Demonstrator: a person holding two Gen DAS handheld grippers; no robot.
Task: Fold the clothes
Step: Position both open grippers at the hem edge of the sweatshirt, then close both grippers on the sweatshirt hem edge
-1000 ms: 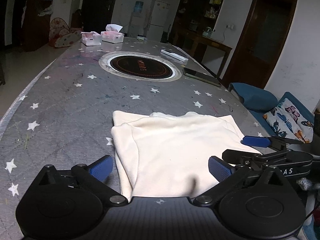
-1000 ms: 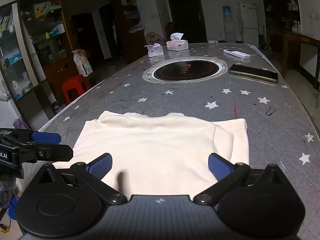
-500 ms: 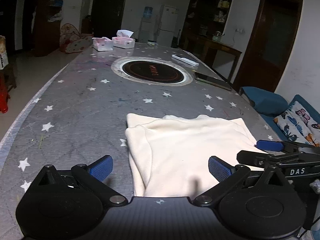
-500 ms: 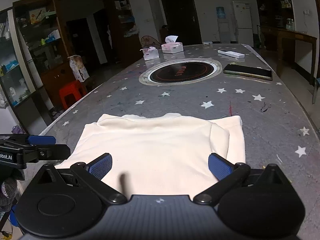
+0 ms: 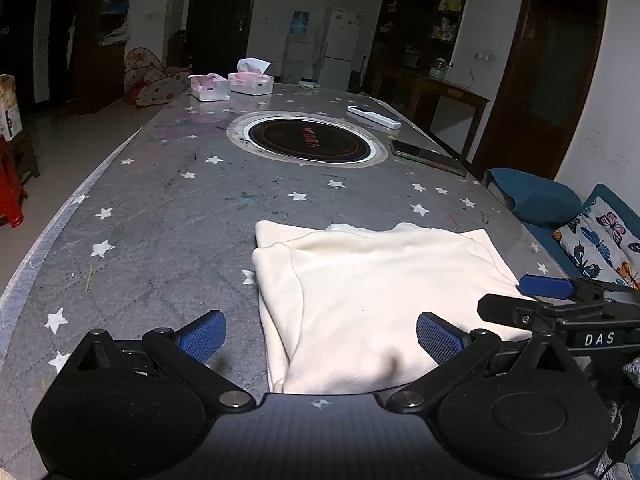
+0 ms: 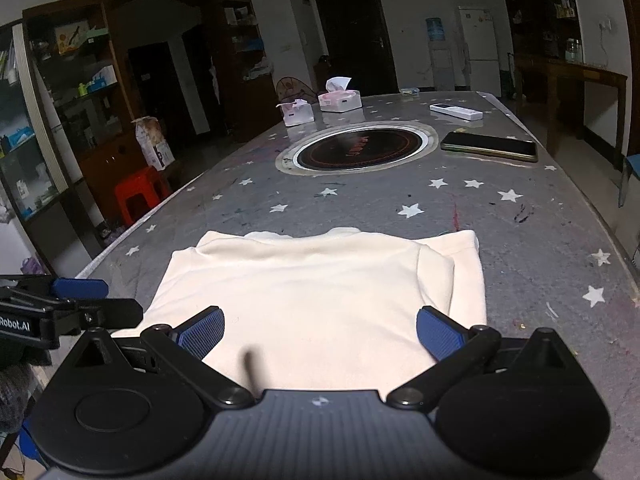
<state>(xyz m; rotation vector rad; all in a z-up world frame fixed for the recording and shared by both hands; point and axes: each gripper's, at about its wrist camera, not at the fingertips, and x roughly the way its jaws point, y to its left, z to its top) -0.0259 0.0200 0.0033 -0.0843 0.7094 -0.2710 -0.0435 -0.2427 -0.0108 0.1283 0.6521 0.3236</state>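
A cream garment lies folded flat on the grey star-patterned table, its sleeves tucked in along both sides. In the left wrist view my left gripper hangs open above the garment's near left part, nothing between its blue pads. The right gripper shows at the right edge there, beside the cloth's right border. In the right wrist view my right gripper is open over the garment near its front edge. The left gripper pokes in from the left.
A round black hotplate is set into the table's middle. Behind it stand two tissue boxes, a white remote and a dark phone. A red stool stands left of the table, a blue sofa with a butterfly cushion to the right.
Both grippers have drawn back and risen slightly from the garment, so more of the table and room shows. The cloth has stayed put and both grippers stay open.
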